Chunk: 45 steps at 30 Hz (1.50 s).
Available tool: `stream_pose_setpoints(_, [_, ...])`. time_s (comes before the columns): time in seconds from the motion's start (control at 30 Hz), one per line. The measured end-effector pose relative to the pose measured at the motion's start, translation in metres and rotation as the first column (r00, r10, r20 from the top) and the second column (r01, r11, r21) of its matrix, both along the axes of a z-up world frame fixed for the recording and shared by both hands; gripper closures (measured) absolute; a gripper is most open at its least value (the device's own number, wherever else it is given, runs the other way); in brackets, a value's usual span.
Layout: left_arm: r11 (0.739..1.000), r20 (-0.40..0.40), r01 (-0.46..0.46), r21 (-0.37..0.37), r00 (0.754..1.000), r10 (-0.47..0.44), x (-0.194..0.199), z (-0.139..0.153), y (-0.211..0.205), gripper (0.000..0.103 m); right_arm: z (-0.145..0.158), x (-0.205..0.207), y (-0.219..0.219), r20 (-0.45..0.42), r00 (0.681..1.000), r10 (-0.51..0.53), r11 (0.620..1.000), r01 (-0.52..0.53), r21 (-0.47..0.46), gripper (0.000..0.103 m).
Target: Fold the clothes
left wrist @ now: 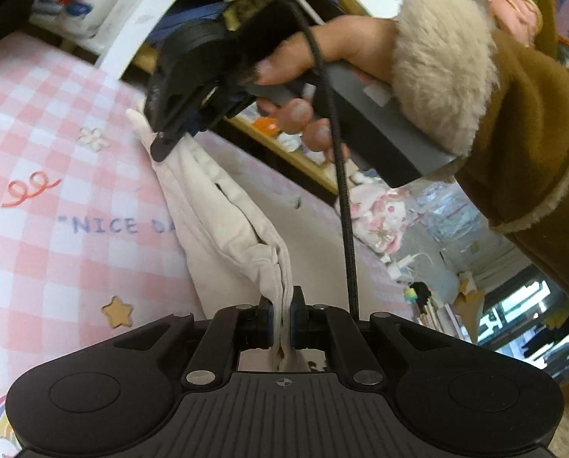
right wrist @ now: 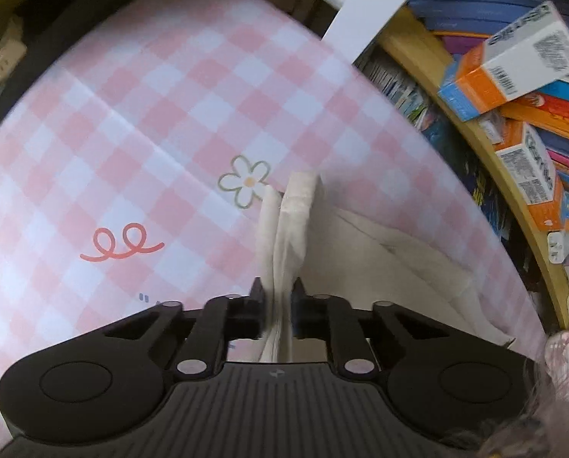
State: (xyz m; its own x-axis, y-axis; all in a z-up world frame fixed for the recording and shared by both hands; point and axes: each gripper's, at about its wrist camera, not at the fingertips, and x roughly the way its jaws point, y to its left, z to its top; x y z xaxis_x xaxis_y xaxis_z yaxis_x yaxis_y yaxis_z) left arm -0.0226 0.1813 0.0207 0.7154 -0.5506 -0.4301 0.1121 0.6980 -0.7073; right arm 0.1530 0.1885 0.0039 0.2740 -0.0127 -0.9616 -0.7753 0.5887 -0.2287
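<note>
Two grippers pinch one cream garment (left wrist: 223, 206): the left gripper (left wrist: 281, 318) clamps one end, the right gripper (right wrist: 277, 301) the other, stretching it over the pink checked cloth (left wrist: 55, 133), probably to square a fold.

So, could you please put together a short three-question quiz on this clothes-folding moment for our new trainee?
1. True or false: the left gripper is shut on the white garment.
2. What does the right gripper hold? A) an orange box B) the white garment C) nothing
3. What pattern covers the cloth under the garment?

Key:
1. True; fabric is pinched between its pads.
2. B; a bunched edge of the garment sits in its closed jaws, as the left wrist view also shows.
3. Pink and white checks, with a flower, a star and a red squiggle printed on it.
</note>
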Motion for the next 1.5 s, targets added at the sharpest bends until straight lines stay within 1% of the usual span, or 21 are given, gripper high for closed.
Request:
stream_pose_setpoints(0.17, [0.996, 0.076, 0.081, 0.042, 0.994, -0.084, 0.005, 0.020, -0.022, 0.097, 0.038, 0.002, -0.041, 0.036, 0.999, -0.017, 0.995, 0.014, 0.097, 0.096])
stream_pose_setpoints(0.33, [0.987, 0.122, 0.145, 0.065, 0.981, -0.152, 0.014, 0.035, -0.051, 0.097, 0.073, 0.013, -0.093, 0.085, 0.992, -0.091, 0.984, 0.077, 0.162, 0.096])
stream_pose_setpoints(0.53, [0.978, 0.143, 0.185, 0.098, 0.970, -0.198, 0.020, 0.049, -0.089, 0.097, 0.093, 0.024, -0.173, 0.113, 0.976, -0.186, 0.960, 0.156, 0.231, 0.097])
stream_pose_setpoints(0.63, [0.975, 0.144, 0.189, 0.118, 0.968, -0.205, 0.024, 0.052, -0.115, 0.097, 0.096, 0.031, -0.210, 0.110, 0.972, -0.207, 0.950, 0.173, 0.258, 0.097])
stream_pose_setpoints(0.73, [0.974, 0.140, 0.176, 0.143, 0.971, -0.196, 0.035, 0.054, -0.141, 0.097, 0.096, 0.038, -0.243, 0.104, 0.973, -0.206, 0.942, 0.168, 0.292, 0.097])
stream_pose_setpoints(0.83, [0.975, 0.130, 0.146, 0.165, 0.977, -0.168, 0.034, 0.057, -0.171, 0.097, 0.099, 0.040, -0.274, 0.107, 0.977, -0.183, 0.935, 0.139, 0.327, 0.097])
stream_pose_setpoints(1.0, [0.978, 0.111, 0.068, 0.199, 0.990, -0.091, 0.032, 0.061, -0.213, 0.097, 0.103, 0.047, -0.318, 0.104, 0.987, -0.125, 0.911, 0.073, 0.407, 0.097])
stream_pose_setpoints(1.17, [0.977, 0.096, -0.038, 0.210, 0.995, 0.018, 0.029, 0.066, -0.241, 0.097, 0.103, 0.055, -0.352, 0.111, 0.991, -0.076, 0.880, 0.015, 0.475, 0.097])
stream_pose_setpoints(1.33, [0.963, 0.075, -0.060, 0.263, 0.996, 0.042, 0.034, 0.070, -0.269, 0.097, 0.103, 0.059, -0.379, 0.105, 0.994, -0.029, 0.849, -0.031, 0.528, 0.097])
stream_pose_setpoints(1.5, [0.954, 0.049, -0.031, 0.299, 0.999, 0.017, 0.039, 0.067, -0.293, 0.097, 0.098, 0.064, -0.403, 0.082, 0.996, -0.029, 0.827, -0.022, 0.562, 0.097])
